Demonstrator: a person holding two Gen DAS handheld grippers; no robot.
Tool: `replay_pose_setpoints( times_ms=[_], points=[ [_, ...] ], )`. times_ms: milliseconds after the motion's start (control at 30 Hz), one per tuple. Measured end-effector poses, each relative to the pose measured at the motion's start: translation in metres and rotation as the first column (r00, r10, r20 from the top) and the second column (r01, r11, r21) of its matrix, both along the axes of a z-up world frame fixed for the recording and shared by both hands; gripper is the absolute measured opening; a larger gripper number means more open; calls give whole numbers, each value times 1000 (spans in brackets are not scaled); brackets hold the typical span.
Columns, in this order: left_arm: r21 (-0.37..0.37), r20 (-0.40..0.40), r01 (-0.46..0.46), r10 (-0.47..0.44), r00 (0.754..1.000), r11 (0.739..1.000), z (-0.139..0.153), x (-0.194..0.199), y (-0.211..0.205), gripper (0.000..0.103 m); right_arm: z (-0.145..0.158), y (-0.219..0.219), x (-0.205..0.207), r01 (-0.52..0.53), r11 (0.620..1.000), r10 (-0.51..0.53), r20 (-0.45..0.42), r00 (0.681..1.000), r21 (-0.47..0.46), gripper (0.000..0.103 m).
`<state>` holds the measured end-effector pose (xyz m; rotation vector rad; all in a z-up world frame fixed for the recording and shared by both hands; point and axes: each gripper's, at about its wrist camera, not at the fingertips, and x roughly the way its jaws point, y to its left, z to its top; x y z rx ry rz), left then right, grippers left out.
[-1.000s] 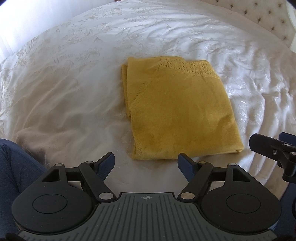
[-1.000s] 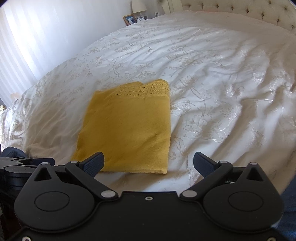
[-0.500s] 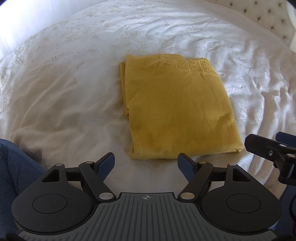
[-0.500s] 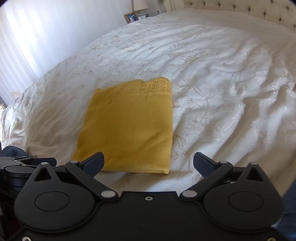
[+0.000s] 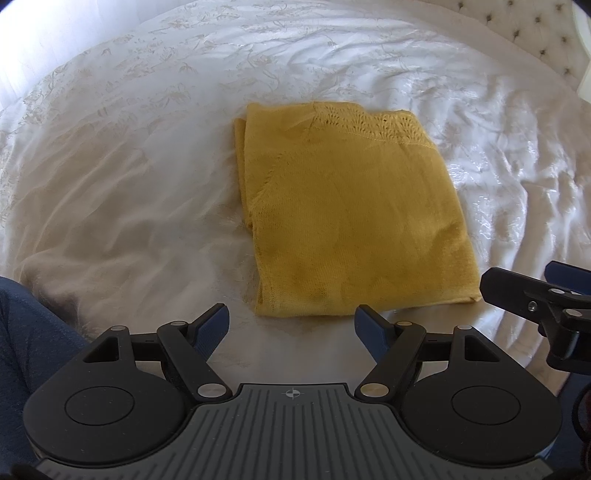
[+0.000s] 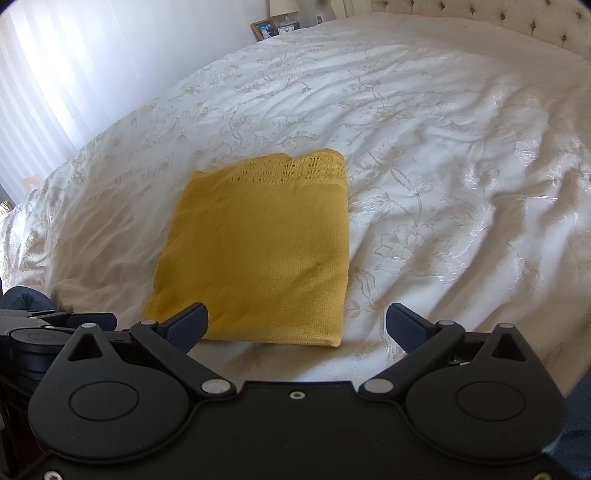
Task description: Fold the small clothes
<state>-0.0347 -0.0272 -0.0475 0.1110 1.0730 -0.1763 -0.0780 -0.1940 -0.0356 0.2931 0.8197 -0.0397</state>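
A yellow knitted garment lies folded into a flat rectangle on the white bedspread, its lacy hem at the far edge. The same garment shows in the right wrist view. My left gripper hovers open just short of the garment's near edge, nothing between its blue pads. My right gripper is open too, held over the garment's near right corner, and holds nothing. Its black finger juts in at the right of the left wrist view.
The embroidered bedspread is wrinkled all around. A tufted headboard stands at the far right, a nightstand with a photo frame beyond the bed, and a bright curtain at the left. A person's blue-clad leg is at the near left.
The garment lies as before and both grippers stay open. The views have drifted only slightly.
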Motion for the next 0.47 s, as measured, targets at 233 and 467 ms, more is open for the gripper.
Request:
replay_pose_setpoints(
  times_ms=[233, 467],
  points=[
    [-5, -7, -2, 2, 1000, 1000, -1, 4, -1, 74, -1, 2, 5, -6, 1000, 6, -9, 1000, -1, 102],
    [-3, -19, -2, 2, 1000, 1000, -4, 8, 0, 74, -4, 4, 12, -13, 1000, 13, -22, 1000, -1, 102]
  ],
)
